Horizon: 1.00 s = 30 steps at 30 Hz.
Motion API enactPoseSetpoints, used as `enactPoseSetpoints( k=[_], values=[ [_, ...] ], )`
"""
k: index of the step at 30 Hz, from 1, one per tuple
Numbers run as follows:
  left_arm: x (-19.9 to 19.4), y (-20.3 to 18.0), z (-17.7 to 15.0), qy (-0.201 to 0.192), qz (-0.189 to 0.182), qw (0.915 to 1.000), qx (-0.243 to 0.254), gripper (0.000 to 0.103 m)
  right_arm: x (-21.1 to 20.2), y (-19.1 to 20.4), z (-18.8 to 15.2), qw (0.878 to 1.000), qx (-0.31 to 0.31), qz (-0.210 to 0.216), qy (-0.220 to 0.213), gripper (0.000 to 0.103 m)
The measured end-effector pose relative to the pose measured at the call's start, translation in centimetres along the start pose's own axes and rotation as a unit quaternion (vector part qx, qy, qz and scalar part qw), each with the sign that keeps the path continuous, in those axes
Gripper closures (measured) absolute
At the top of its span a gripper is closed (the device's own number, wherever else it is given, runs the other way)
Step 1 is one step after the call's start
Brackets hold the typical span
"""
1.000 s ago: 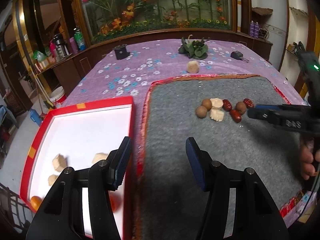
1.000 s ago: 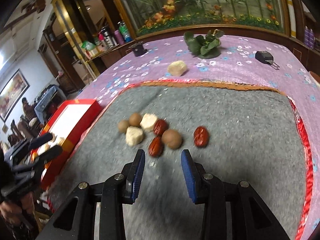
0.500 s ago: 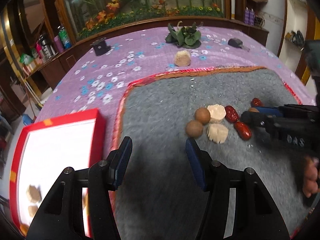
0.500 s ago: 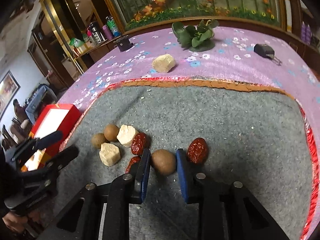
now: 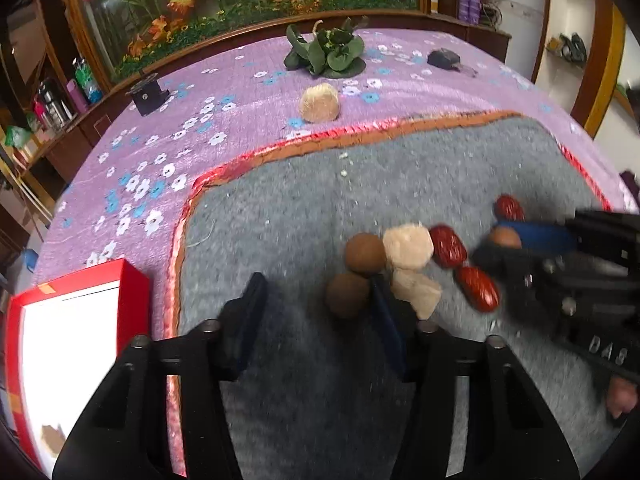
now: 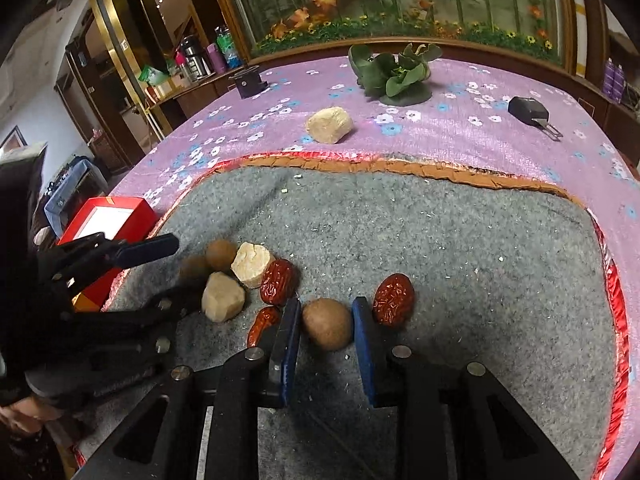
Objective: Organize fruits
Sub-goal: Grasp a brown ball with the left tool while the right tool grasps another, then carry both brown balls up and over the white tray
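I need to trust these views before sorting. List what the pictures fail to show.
- Red box contents, left wrist view: glare, left edge and gripper body hide most.
- Round brown fruit, left wrist view: motion-blurred.
- Right gripper grip on brown fruit: contact unclear.
- Black object: too small to identify.

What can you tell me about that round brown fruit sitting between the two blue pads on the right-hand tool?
The round brown fruit is smooth and dull-skinned, like a longan, with faint speckling. It rests on the grey felt mat, between the open jaws of the right gripper; the blue pads flank it closely, though whether they touch it is unclear. A wrinkled dark red date lies just beyond the right pad, and a second glossy red date lies outside the left pad. It also shows in the left view.
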State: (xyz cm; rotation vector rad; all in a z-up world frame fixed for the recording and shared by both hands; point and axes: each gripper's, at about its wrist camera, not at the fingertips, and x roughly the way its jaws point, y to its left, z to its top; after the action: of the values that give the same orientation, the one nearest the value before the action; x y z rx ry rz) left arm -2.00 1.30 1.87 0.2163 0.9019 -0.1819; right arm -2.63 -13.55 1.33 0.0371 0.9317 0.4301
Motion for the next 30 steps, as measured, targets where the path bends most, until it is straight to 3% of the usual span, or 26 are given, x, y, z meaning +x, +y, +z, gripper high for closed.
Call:
enactPoseSetpoints(
  k=[3, 8, 18, 20, 24, 30],
  values=[
    [0.1, -0.2, 0.0, -0.004, -0.017, 0.9998, -0.006, 0.074, 0.0, 0.2, -0.1, 1.000, -0.005, -0.003, -0.001, 0.077],
    [-0.5, -0.2, -0.3, -0.018, -0.019, 0.9995, -0.017, 0.081, -0.2, 0.5, -0.2, 1.000, -0.016, -0.011, -0.008, 0.078],
    [-7.2, 1.9, -2.8, -0.078, -0.013, 0.9955, -0.053, 0.081, -3.5, 0.9, 0.1, 0.994, -0.018, 0.022, -0.107, 0.078],
    [-9.1, 2.8, -4.0, -0.095, -0.002, 0.9934, -0.063, 0.081, -3.5, 1.5, 0.0, 0.993, -0.025, 0.024, -0.109, 0.078],
    [-11.8, 5.0, -6.1, -0.118, 0.028, 0.9885, -0.091, 0.081, -2.9, 4.5, -0.3, 0.995, -0.039, 0.045, -0.081, 0.078],
    [-13.8, 9.4, -9.6, -0.119, 0.063, 0.9810, -0.140, 0.081, -2.9, 12.4, -0.6, 0.988, -0.103, 0.088, -0.077, 0.078]
  ],
)
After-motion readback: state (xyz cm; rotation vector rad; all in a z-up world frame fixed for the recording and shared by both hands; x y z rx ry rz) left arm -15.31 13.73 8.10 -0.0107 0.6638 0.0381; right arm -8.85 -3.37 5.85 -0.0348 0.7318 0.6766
